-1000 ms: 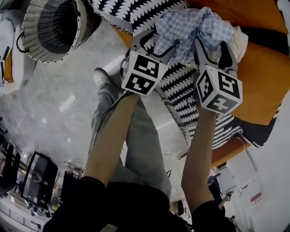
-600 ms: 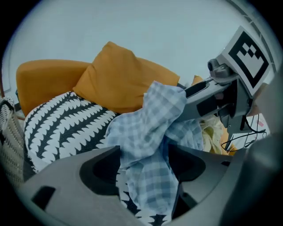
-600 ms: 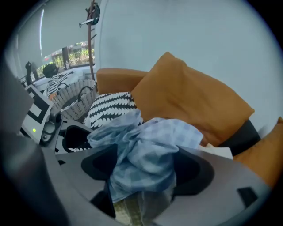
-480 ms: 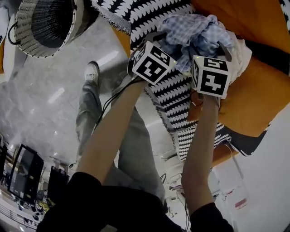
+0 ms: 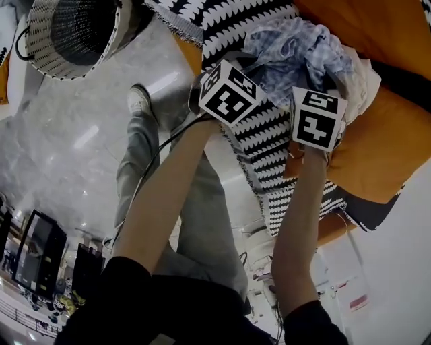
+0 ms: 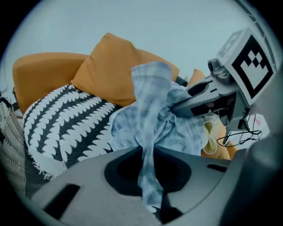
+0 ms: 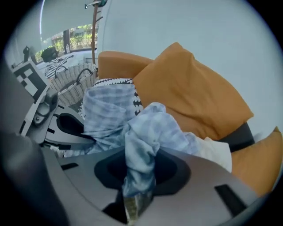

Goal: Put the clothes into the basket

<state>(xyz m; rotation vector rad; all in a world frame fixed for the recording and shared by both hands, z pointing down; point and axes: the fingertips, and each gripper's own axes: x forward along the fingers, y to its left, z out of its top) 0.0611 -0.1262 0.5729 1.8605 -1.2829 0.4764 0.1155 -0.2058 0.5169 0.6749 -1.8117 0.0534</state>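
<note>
A crumpled light blue checked shirt [image 5: 296, 50] lies on the orange sofa [image 5: 377, 141], partly over a black-and-white patterned throw [image 5: 249, 20]. My left gripper [image 5: 259, 67] has just been closing, and a fold of the shirt [image 6: 152, 132] is pinched between its jaws. My right gripper [image 5: 323, 77] has also just been closing and grips another bunch of the same shirt [image 7: 139, 145]. A white garment [image 5: 360, 77] lies under the shirt's right side. The woven basket [image 5: 74, 34] stands on the floor at the upper left, away from both grippers.
An orange cushion [image 7: 190, 88] leans on the sofa back behind the shirt. The person's legs and one shoe [image 5: 139, 101] stand on the marble floor between sofa and basket. A black cable runs from the left gripper along the arm.
Both grippers have sunk onto the shirt. Their jaws, open around the cloth before, now pinch it. The view has shifted slightly toward the sofa.
</note>
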